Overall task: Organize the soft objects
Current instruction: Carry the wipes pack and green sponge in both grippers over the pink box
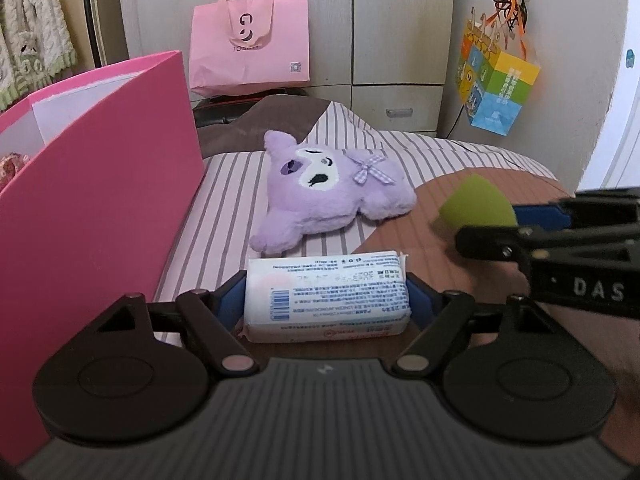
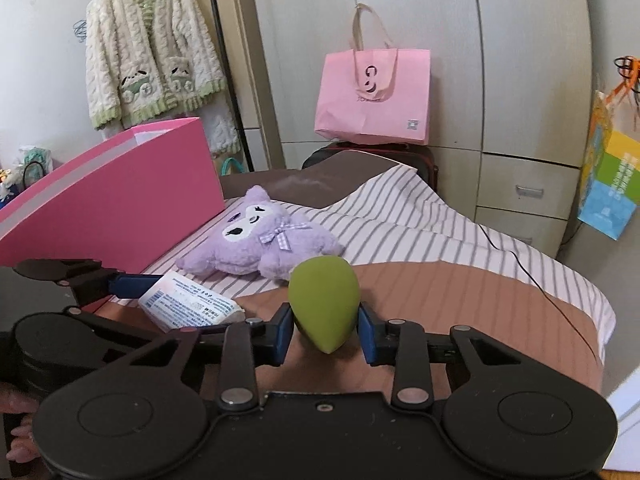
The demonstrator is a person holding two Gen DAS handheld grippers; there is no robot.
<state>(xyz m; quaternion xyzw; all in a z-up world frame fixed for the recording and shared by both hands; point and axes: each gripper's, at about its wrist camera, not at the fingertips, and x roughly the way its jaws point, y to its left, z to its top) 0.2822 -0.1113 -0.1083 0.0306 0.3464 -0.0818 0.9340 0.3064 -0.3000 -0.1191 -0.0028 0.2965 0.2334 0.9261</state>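
Note:
A white tissue pack (image 1: 326, 300) lies on the bed between the blue pads of my left gripper (image 1: 326, 294), which press on both of its ends. My right gripper (image 2: 325, 330) is shut on a green egg-shaped sponge (image 2: 324, 300), held just above the brown blanket. In the left wrist view, that sponge (image 1: 476, 204) and the right gripper come in from the right edge. A purple plush toy (image 1: 332, 192) lies face up on the striped sheet beyond the pack. A tall pink box (image 1: 100, 200) stands open at the left, close beside the left gripper.
A striped sheet (image 2: 420, 224) and a brown blanket (image 2: 460, 296) cover the bed. A pink paper bag (image 2: 374, 96) rests on a dark case by the wardrobe. A colourful bag (image 1: 496, 80) hangs on the right wall. A cardigan (image 2: 148, 48) hangs at the left, and a black cable (image 2: 532, 276) crosses the bed.

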